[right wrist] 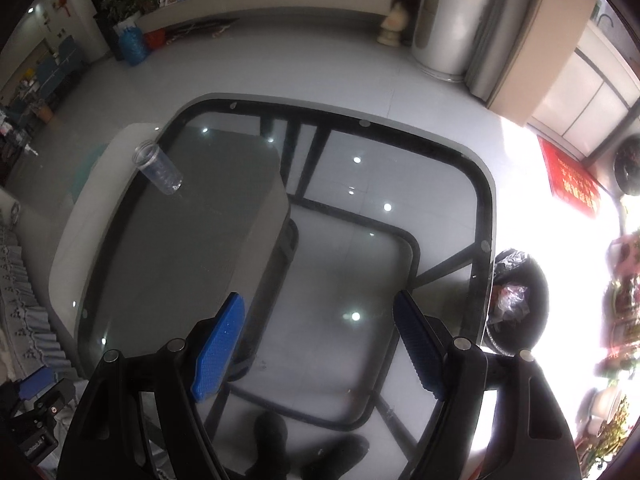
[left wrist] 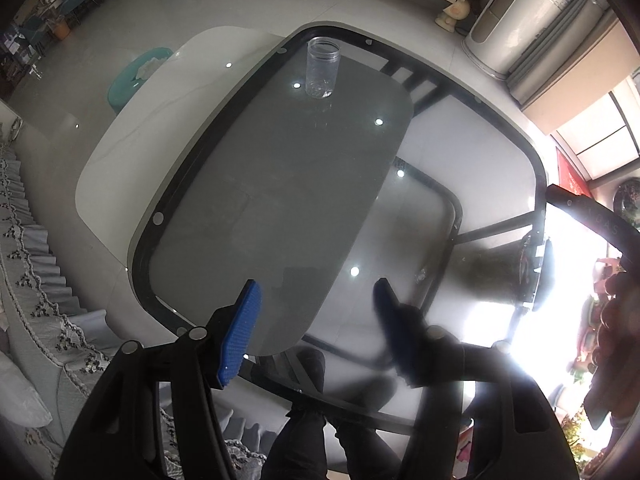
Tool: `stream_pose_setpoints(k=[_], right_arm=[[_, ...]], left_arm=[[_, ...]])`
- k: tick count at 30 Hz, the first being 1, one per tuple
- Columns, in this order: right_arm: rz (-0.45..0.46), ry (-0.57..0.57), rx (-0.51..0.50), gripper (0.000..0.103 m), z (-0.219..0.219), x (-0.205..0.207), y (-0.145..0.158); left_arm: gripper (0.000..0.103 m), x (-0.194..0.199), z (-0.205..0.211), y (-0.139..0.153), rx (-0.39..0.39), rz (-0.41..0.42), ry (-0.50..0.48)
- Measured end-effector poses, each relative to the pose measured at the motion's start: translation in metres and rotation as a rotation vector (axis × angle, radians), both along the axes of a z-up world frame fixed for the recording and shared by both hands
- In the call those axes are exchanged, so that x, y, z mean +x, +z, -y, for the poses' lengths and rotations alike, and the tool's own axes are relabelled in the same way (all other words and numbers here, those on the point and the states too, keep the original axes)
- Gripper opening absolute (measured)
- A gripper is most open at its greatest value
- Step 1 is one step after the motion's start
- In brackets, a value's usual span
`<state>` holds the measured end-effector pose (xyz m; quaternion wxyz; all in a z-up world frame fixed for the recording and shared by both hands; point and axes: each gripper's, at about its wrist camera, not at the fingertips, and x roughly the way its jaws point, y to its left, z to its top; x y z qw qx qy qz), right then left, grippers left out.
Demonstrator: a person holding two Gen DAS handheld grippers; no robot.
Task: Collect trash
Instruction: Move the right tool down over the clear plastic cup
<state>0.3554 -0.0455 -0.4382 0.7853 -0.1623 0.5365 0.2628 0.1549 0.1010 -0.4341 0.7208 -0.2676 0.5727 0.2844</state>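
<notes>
A clear plastic jar (left wrist: 322,68) without a lid stands upright at the far end of the glass coffee table (left wrist: 280,200). In the right wrist view the same jar (right wrist: 158,167) sits at the table's far left. My left gripper (left wrist: 316,292) hovers high over the near end of the glass, jaws open, nothing between its blue pads (left wrist: 240,332). My right gripper (right wrist: 318,304) hangs over the glass (right wrist: 360,184) too, open and empty. A black trash bin (right wrist: 516,300) lined with a bag and holding crumpled wrappers stands on the floor past the table's right edge.
A white table (left wrist: 132,140) adjoins the glass one on the left, with a teal bin (left wrist: 136,76) beyond it. A sofa with a lace cover (left wrist: 36,280) runs along the left. A person's dark shoes (right wrist: 280,452) show under the glass. A tall white air conditioner (right wrist: 448,20) stands at the back.
</notes>
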Motion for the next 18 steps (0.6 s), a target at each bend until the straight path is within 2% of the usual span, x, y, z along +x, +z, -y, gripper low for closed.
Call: stream_pose_setpoints(k=[6, 18], right_arm=[[0.019, 0.042, -0.004, 0.074, -0.026, -0.005, 0.004], [0.036, 0.097, 0.035, 0.074, -0.082, -0.005, -0.002]], left_arm=[[0.058, -0.010, -0.012, 0.000, -0.017, 0.013, 0.032], [0.059, -0.032, -0.024, -0.007, -0.023, -0.014, 0.063]])
